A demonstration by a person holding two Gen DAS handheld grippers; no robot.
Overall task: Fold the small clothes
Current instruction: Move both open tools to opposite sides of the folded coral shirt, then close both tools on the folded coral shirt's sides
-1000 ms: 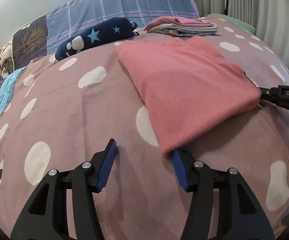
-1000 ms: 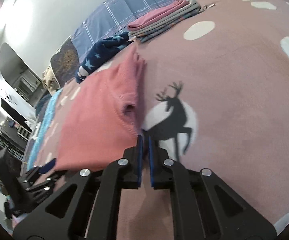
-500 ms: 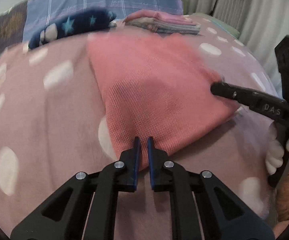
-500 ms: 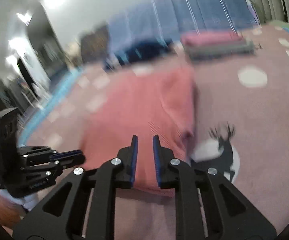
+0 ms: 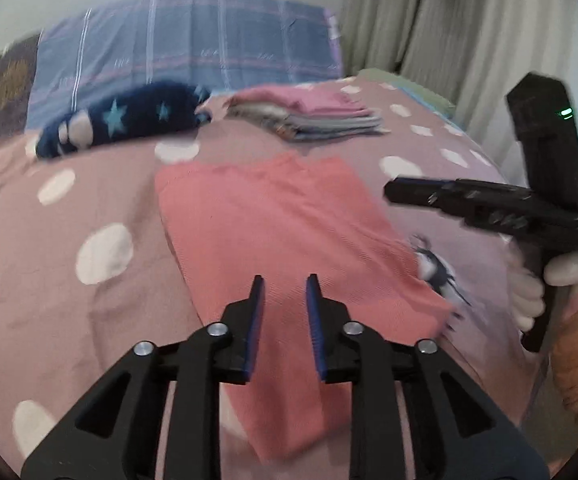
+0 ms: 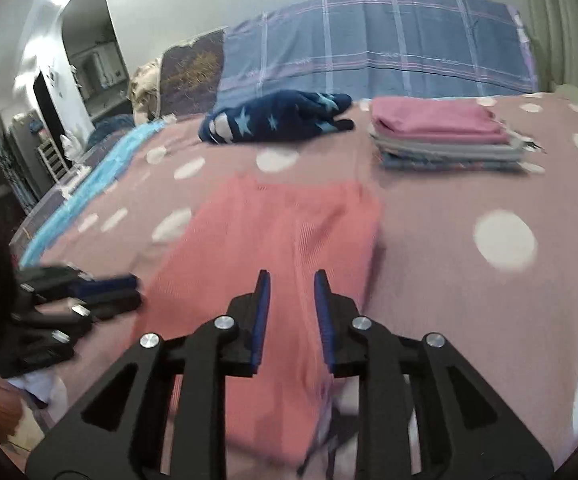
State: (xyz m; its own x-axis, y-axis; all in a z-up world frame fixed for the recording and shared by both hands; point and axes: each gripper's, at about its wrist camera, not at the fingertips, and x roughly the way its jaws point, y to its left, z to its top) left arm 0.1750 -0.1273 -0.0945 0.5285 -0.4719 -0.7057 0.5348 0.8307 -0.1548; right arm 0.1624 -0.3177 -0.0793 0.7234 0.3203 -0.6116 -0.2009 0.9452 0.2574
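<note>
At the near edge of the bed, the left gripper (image 5: 282,308) hung over the folded coral garment (image 5: 281,232), its jaws opening with only a narrow gap and nothing caught between them. The right gripper (image 6: 289,304) did likewise over the same cloth, jaws parting and empty; in the left wrist view it showed at the right, held in a white-gloved hand (image 5: 545,284).

The garment lay flat on the bedspread (image 5: 69,300), a rough rectangle whose near end ran out of sight under the fingers. The likeliest trouble, as I judged it, was a fingertip snagging the top layer and dragging the fold askew, since the knit looked soft and loose. A one-sided lift toward the pile could also let the layers slide apart.

Further back sat a neat stack of folded clothes (image 6: 445,136), well apart from the coral piece, and a navy star-patterned item (image 6: 281,120) left unfolded. Beyond them a blue checked pillow (image 6: 373,48) leaned against the wall, with curtains (image 5: 449,32) at the right.
</note>
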